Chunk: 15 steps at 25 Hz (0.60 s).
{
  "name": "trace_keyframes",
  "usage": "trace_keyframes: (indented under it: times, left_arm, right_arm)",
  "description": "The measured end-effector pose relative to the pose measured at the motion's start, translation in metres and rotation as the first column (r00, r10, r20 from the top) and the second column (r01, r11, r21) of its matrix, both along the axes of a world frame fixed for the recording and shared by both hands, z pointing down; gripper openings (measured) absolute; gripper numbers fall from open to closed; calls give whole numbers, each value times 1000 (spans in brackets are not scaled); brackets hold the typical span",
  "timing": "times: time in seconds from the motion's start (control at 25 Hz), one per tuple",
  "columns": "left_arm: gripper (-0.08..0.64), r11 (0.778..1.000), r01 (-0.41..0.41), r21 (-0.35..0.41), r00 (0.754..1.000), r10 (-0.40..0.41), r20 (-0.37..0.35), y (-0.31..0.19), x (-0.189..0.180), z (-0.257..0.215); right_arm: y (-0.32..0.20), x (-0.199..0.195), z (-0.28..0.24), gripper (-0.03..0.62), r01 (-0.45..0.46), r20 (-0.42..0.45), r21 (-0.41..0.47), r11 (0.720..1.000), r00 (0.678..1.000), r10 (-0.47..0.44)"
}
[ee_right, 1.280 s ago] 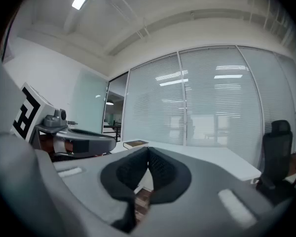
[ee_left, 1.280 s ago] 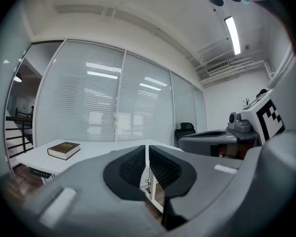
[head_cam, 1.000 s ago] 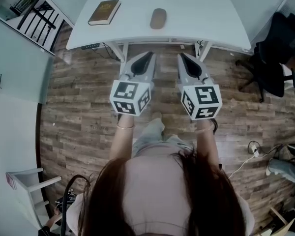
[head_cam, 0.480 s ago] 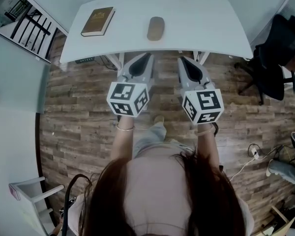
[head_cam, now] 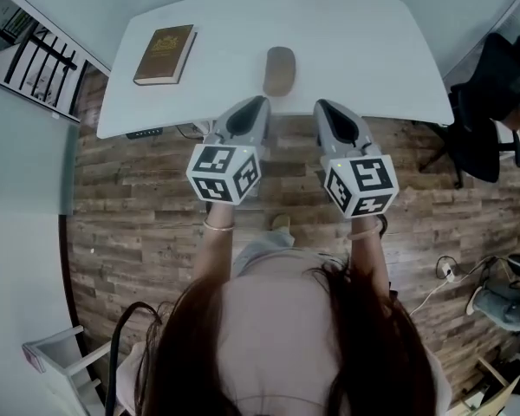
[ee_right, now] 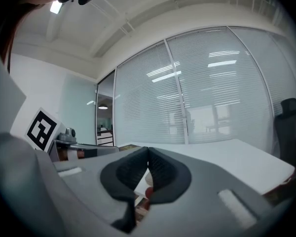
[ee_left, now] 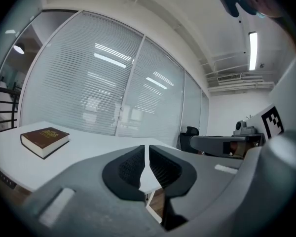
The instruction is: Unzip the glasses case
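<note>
On the white rectangular table (head_cam: 364,50), near its front edge, lies the tan, oval glasses case (head_cam: 280,70). It sits just beyond the tips of the two grey claws and between them, a little nearer the left gripper (head_cam: 257,104) than the right gripper (head_cam: 323,107), and touches neither. Its long axis runs from the person toward the table's far edge, roughly parallel to both claws. Each claw has its dark ribbed jaws brought together with nothing between them. A brown hardback book (head_cam: 165,55) lies well apart on the left of the table. The case's zip is too small to make out from the head view. Neither gripper view shows the case, since the claw bodies fill their lower halves.
</note>
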<state>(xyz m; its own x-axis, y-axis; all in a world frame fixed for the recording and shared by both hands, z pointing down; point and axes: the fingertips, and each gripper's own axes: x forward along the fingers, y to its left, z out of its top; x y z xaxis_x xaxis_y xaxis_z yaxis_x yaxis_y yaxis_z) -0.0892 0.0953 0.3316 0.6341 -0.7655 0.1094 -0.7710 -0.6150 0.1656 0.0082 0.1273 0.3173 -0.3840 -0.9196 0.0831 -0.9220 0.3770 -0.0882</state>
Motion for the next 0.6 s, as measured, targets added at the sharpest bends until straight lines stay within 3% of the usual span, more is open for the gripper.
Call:
trace_keyframes:
  times: [0.44,0.6]
  left_arm:
    - [80,993,-63,-96,998,63,-4,-76,-19,30]
    - [94,987,-73,-143,997,68,-41,-96,-20,41]
  right_arm:
    - [-68,-11,8,2,-59,-9,-17,998,998,59]
    - [-81,-12,15,2,-74,-27,-32,997,997,74]
